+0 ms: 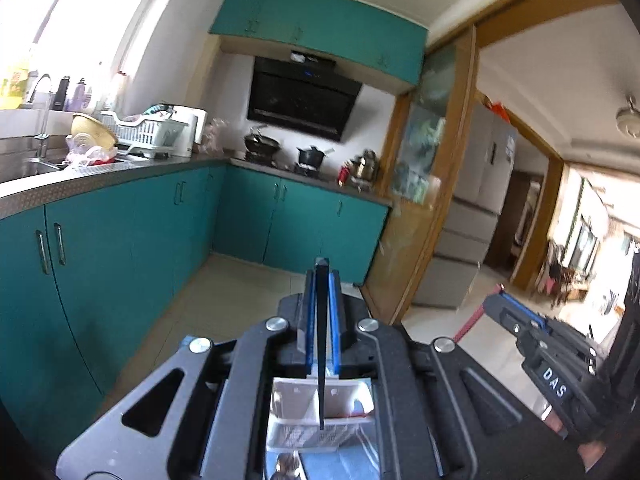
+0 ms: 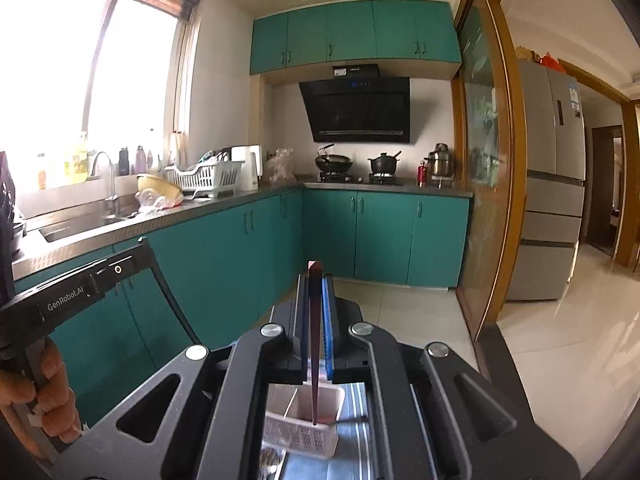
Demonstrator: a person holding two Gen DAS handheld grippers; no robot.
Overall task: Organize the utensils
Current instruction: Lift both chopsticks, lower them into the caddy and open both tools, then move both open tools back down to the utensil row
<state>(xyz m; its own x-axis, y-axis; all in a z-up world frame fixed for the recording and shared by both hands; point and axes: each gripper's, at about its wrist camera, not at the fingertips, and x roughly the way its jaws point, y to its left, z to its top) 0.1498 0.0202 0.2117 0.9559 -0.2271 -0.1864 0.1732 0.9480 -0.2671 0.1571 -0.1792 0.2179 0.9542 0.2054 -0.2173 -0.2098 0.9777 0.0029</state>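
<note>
My left gripper (image 1: 321, 276) is shut on a dark chopstick (image 1: 320, 344) that points down into a white utensil holder (image 1: 320, 410) below it. My right gripper (image 2: 316, 276) is shut on a dark reddish chopstick (image 2: 315, 352), its lower tip inside the white utensil holder (image 2: 304, 420). The right gripper also shows at the right of the left wrist view (image 1: 502, 294), holding the reddish stick. A spoon (image 2: 269, 462) lies in front of the holder, also in the left wrist view (image 1: 285, 466).
Teal cabinets (image 2: 224, 248) run under a grey counter with a sink (image 2: 80, 224), a dish rack (image 2: 204, 178) and a stove with pots (image 2: 384, 164). A fridge (image 2: 552, 184) stands beyond a wooden sliding door (image 2: 484, 160). The left gripper body (image 2: 72, 288) sits at the left.
</note>
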